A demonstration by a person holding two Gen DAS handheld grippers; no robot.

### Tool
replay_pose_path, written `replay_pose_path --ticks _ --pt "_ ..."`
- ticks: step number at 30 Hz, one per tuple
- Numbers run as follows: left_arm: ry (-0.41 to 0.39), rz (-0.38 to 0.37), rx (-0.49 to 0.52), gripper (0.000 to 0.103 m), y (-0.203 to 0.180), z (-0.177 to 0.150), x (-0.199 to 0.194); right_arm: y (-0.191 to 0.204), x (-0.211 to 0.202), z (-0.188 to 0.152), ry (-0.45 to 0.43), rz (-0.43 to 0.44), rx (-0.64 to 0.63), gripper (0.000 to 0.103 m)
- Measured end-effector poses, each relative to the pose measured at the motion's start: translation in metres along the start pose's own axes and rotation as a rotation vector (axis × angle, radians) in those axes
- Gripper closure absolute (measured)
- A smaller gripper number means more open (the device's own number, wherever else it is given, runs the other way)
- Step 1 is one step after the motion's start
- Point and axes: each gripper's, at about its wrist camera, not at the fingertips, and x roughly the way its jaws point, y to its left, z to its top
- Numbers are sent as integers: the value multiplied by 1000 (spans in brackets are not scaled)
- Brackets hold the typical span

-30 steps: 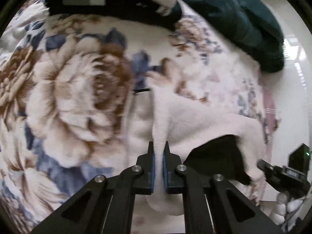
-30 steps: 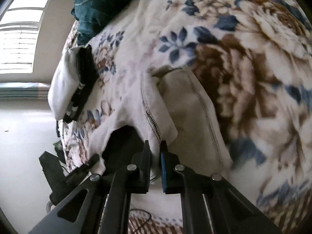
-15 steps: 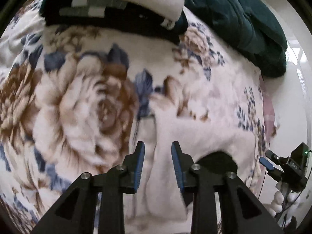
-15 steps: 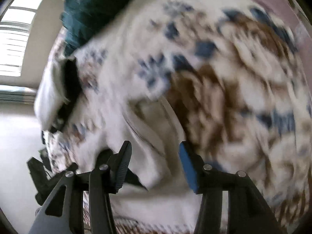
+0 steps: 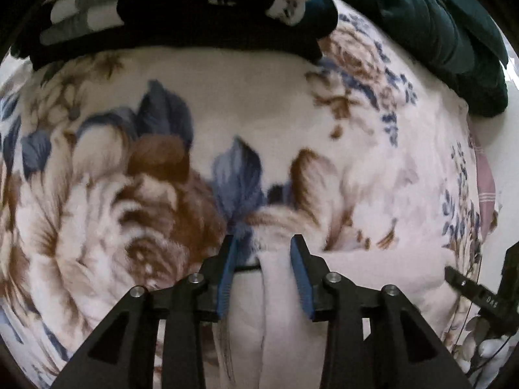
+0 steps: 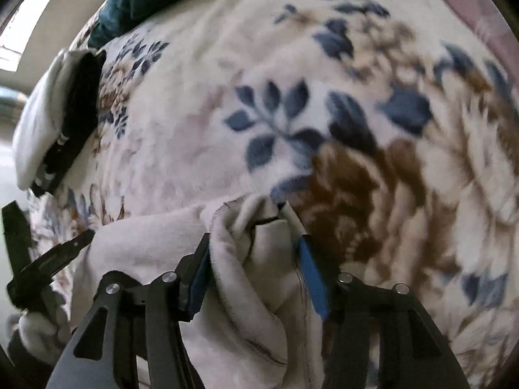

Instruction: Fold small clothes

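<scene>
Garment (image 6: pixel 266 275) btwn spread right gripper (image 6: pixel 254 246) fingers, ungripped.

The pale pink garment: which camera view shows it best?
The right wrist view: the pale pink garment shows its bunched folds and seams between the open right gripper. The left wrist view shows only a smooth part.

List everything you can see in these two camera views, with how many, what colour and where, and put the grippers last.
pale garment: one, cream-white, bunched on the blanket under both grippers
floral blanket: one, cream with blue and brown flowers, covering the surface
folded stack: one, white piece over black and grey ones, far edge of the blanket
dark green fabric: one heap, beside the stack
left gripper: one, black with blue pads, open over the garment
right gripper: one, black with blue pads, open around a garment fold
</scene>
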Motion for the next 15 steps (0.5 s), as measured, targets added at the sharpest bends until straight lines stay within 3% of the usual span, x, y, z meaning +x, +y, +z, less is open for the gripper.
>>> replay_pose_path --ticks 4,6,7,10,12,15 --pt "-78 -135 -65 68 17 -6 -38 -19 -19 0 -11 175 87 40" --pt "-95 -204 -124 41 33 -16 -46 -28 -24 5 -17 204 80 31" --pt "-90 -246 -160 38 41 -23 -42 -33 -22 7 -15 240 72 26" --pt "-10 -361 -230 38 53 -36 -11 -46 1 12 53 327 69 20" --pt "19 -381 -228 38 47 -41 4 -53 16 14 79 392 69 17" --pt "3 -365 -217 38 44 -39 10 -51 23 18 97 472 38 16"
